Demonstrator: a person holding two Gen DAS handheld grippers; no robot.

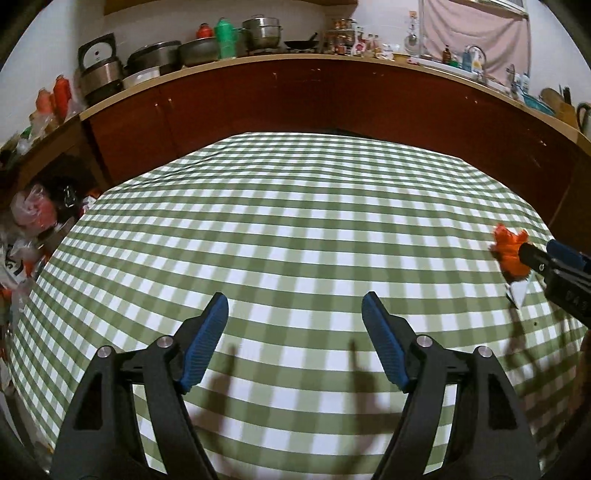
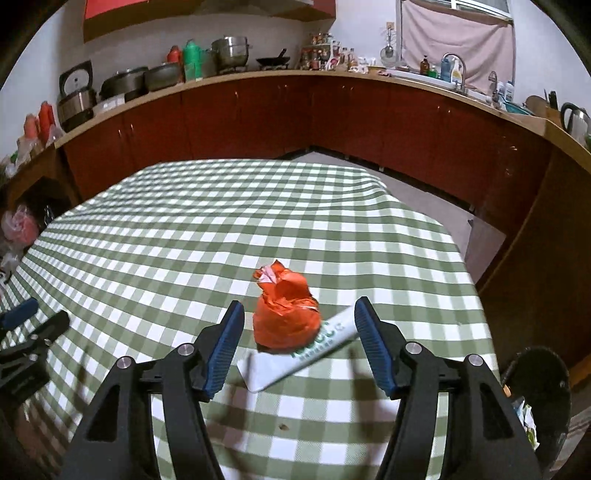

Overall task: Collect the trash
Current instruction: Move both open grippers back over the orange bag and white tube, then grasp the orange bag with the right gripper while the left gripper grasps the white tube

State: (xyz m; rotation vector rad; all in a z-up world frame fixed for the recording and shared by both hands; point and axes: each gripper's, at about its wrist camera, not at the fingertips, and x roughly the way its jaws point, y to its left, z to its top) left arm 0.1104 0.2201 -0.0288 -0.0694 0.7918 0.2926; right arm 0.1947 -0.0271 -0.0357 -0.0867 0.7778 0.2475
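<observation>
Kitchen interior. Table under green-and-white checked cloth fills foreground. Red-brown base cabinets run in an L along two walls, pale wood countertop above. Counter carries pots, rice cooker, green flask, wok, jars, bottles. Walls white. Window at right covered by pinkish cloth, sink tap below it. Grey floor between table and cabinets. Plastic bags heaped at left

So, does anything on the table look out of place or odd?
Yes. A crumpled orange wrapper sits on a white tube on the checked tablecloth, between the open right gripper fingers. Both look like litter.
</observation>
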